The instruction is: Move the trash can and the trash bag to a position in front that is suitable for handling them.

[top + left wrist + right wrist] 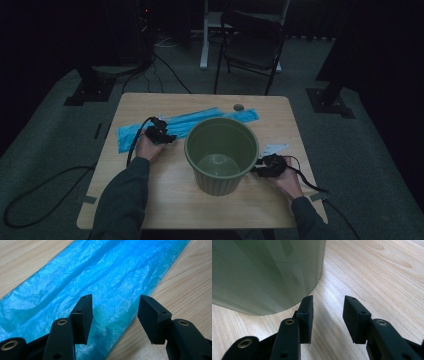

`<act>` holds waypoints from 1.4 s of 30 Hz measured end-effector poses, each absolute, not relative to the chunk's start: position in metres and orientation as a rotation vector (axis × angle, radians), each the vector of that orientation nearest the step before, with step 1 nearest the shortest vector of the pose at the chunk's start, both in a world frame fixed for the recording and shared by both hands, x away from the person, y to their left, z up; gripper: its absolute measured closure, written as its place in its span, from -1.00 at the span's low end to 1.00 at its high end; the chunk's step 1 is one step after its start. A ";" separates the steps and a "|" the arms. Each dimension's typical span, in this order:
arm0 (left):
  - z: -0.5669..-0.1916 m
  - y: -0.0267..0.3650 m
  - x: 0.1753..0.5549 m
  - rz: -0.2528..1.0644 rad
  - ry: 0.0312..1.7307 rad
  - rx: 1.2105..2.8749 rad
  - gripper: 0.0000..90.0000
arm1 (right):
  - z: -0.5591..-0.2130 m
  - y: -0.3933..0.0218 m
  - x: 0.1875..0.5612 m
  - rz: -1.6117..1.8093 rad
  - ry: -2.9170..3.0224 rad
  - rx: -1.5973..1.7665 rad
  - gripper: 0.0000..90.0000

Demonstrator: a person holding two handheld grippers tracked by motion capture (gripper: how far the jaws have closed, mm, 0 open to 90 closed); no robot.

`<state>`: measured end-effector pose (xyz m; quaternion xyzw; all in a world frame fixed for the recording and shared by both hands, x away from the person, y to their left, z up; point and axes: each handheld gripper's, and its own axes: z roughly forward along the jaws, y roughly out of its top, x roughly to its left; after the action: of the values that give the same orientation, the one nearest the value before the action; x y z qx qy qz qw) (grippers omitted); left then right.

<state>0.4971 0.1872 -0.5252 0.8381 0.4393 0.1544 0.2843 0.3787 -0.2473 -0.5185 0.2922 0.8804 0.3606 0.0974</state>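
A round olive-green bin [221, 155] stands empty in the middle of the wooden table [165, 200]. Behind it and to its left a flat blue plastic bag [185, 125] lies stretched across the table. My left gripper [166, 135] hovers over the bag's near edge. In the left gripper view its jaws stand open [115, 315] above the crinkled blue bag [100, 277], without pressing on it. My right gripper [257, 169] rests low beside the bin's right side. Its jaws are open [328, 315] over bare wood, with the bin's wall [262, 272] just left of the left jaw.
A small white card [276, 148] lies on the table to the right of the bin. A grey round cap [238, 107] sits near the far edge. Beyond the table stand a black folding chair [252, 45] and floor cables [30, 200].
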 end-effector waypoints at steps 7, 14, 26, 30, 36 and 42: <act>-0.526 0.186 0.502 0.403 1.208 2.245 0.09 | -0.519 -0.247 0.378 1.066 2.614 0.863 0.34; -0.525 0.187 0.501 0.412 1.220 2.245 0.53 | -0.520 -0.246 0.378 1.055 2.622 0.857 0.33; -0.525 0.187 0.498 0.369 1.191 2.248 0.93 | -0.522 -0.245 0.378 1.047 2.630 0.855 0.33; -0.525 0.190 0.496 0.333 1.186 2.241 0.98 | -0.521 -0.246 0.378 1.047 2.630 0.855 0.33; -0.524 0.195 0.486 0.301 1.176 2.254 0.99 | -0.522 -0.246 0.378 1.044 2.633 0.859 0.33; -0.524 0.200 0.465 0.264 1.135 2.269 0.99 | -0.521 -0.246 0.378 1.049 2.630 0.863 0.33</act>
<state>0.4647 0.1997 -0.5239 0.8511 0.4255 0.0990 0.2912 0.3782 -0.2463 -0.5215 0.2903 0.8848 0.3531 0.0906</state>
